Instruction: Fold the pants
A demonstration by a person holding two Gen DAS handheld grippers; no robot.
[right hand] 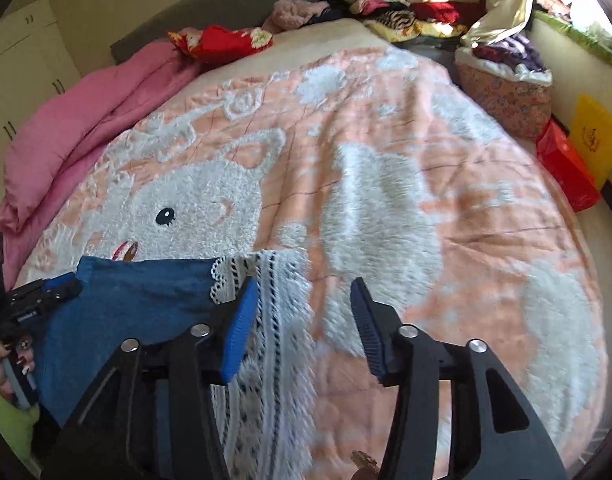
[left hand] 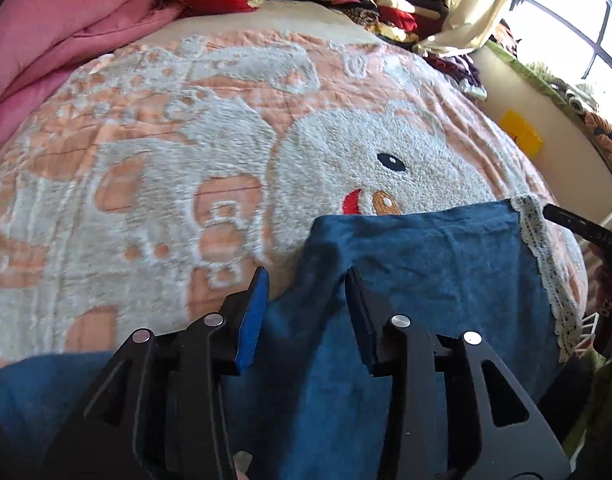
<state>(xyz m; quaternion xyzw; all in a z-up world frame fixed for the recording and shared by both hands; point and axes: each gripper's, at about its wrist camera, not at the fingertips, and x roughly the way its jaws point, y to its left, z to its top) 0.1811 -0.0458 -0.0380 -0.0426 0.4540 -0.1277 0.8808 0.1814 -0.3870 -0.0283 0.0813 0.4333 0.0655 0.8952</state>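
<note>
Both my left gripper (left hand: pixel 306 276) and right gripper (right hand: pixel 303 286) gape wide, grasping nothing, over blue pants (left hand: pixel 426 264) on the bed's peach blanket (right hand: pixel 386 128).

Right gripper arm (left hand: pixel 582 226), at the right edge of the left wrist view: small pale lettering is showing on its black side, too blurred to be read.

Left gripper body (right hand: pixel 27 314), at the left edge of the right wrist view: a small white label is showing, its letters too small to make out.

Yellow bag (right hand: pixel 596 140), far right by the wall: a dark round emblem is showing, with no legible words.
</note>
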